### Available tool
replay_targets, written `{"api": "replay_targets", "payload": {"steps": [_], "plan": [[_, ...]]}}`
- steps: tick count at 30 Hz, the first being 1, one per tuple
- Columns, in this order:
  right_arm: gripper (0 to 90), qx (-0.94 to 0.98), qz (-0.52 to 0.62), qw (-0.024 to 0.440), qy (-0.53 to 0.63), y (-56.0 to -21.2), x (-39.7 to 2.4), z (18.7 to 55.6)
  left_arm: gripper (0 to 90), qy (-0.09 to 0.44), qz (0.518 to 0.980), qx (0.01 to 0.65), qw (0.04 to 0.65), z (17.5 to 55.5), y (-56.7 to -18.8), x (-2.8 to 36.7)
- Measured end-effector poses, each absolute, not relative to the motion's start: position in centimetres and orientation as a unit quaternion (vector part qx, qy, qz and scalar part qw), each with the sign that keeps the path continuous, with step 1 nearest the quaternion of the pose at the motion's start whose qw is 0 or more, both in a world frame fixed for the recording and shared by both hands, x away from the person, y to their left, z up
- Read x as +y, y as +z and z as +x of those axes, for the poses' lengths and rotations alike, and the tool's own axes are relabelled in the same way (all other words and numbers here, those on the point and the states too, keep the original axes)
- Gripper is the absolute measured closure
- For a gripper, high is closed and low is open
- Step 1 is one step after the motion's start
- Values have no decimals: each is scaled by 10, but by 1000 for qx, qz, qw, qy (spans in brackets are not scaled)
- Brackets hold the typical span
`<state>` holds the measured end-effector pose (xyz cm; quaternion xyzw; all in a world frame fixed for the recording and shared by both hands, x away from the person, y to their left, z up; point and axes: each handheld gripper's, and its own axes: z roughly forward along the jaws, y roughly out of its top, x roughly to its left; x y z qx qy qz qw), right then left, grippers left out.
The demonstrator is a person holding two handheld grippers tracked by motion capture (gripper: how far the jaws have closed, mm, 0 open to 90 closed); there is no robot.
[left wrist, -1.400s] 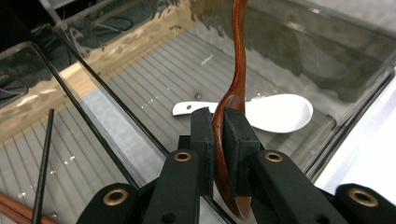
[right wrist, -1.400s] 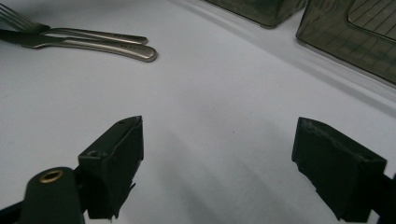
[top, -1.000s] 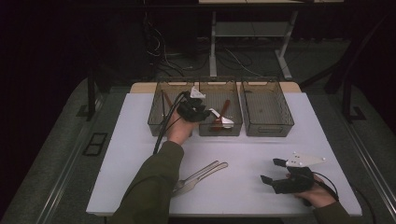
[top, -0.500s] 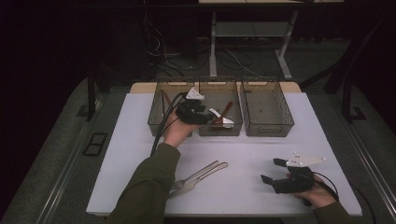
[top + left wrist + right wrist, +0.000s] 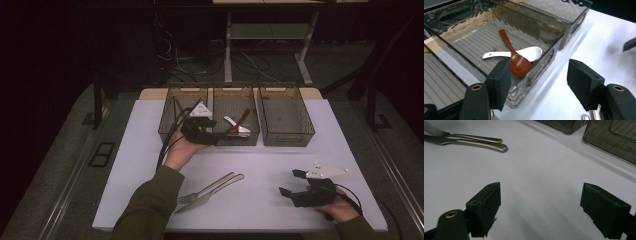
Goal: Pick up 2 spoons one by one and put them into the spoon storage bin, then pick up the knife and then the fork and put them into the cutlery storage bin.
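Holding the left gripper (image 5: 214, 137) just off the near wall of the middle tray (image 5: 235, 143), with the jaws having just been opening and now standing moderately apart, clamping nothing. Looking along those jaws in the left gripper view (image 5: 539, 87): positioning one pad over the tray's near corner (image 5: 544, 62) and the other over the bare white table (image 5: 574, 45), with only air between them. Locating the wooden spoon (image 5: 517, 61) immediately ahead of the left gripper, inside the tray and lying free, with its bowl toward the gripper and its handle pointing away. Resting the wooden spoon across the white spoon (image 5: 529, 53), which is lying crosswise just beyond that bowl, touching it. Flanking the left gripper with a left tray (image 5: 175, 112) on one side and, past the middle tray on the other, a right tray (image 5: 285, 120). Keeping the fork (image 5: 207, 188) and the knife (image 5: 216, 192) behind the left gripper, side by side on the table, between the two grippers. Holding the right gripper (image 5: 292, 182) low over the table near the person's edge, well apart from the trays, with jaws spread wide (image 5: 540, 205) and nothing between them; showing the fork (image 5: 471, 137) and knife (image 5: 471, 144) ahead of that gripper and off to its left.
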<state>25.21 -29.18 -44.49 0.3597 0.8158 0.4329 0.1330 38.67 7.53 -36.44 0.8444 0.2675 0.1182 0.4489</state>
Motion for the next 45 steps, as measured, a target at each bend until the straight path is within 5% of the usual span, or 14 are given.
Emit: {"api": "replay_targets", "payload": {"steps": [26, 45], "plan": [[162, 816, 359, 133, 434, -445, -292, 253, 305, 97, 850, 253, 452, 323, -389, 111], [162, 817, 357, 133, 433, -445, -291, 252, 647, 64, 853, 262, 447, 287, -419, 134]]}}
